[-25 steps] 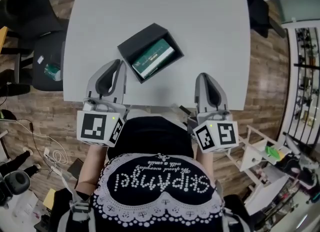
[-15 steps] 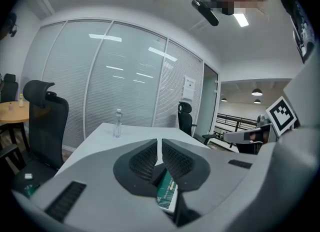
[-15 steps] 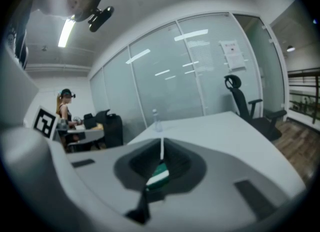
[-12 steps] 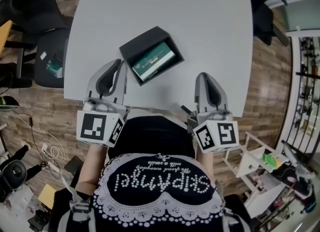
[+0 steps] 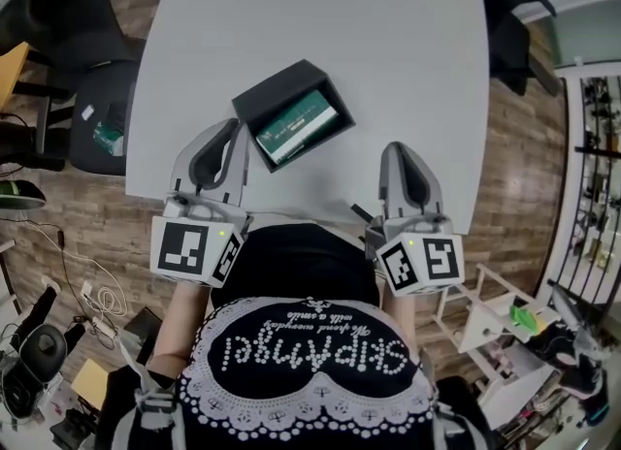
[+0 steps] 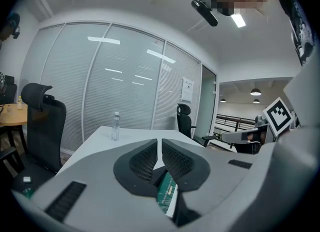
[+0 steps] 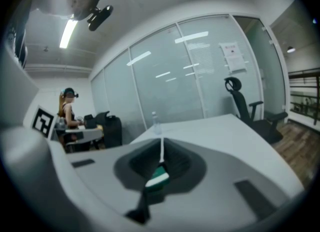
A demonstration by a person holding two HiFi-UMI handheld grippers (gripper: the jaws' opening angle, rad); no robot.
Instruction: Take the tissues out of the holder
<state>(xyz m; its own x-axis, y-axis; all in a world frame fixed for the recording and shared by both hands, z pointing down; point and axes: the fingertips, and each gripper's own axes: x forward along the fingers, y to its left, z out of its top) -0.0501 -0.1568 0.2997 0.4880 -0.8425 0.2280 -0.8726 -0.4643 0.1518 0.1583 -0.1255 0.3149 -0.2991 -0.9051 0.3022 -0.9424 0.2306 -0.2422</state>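
The holder, a shallow black box, lies open on the white tabletop, close to the near edge and toward its left corner, turned at an angle to that edge. The tissues, a flat green-and-white pack, lie inside it and fill most of the tray.

The left hand-held gripper is clenched, its ribbed pads pressed together with nothing between them. Its tip is just beside the holder's near-left side and does not appear to touch it. The right hand-held gripper is also closed on nothing. It hovers over the near edge, well apart from the holder and to its right. Both point across the tabletop, only slightly downward.

The removal has not begun, since the pack sits fully in the tray.

The pack is probably light and soft, with a smooth wrap that could slip and crumple under a hard pinch. The holder also looks light, so it may slide or lift with the pack if the fit is snug.

A sensible grip would be on the pack's exposed long edge or a short end. The jaws would first be opened and then closed gently across its thickness, while the other hand-held gripper presses on the holder's rim.
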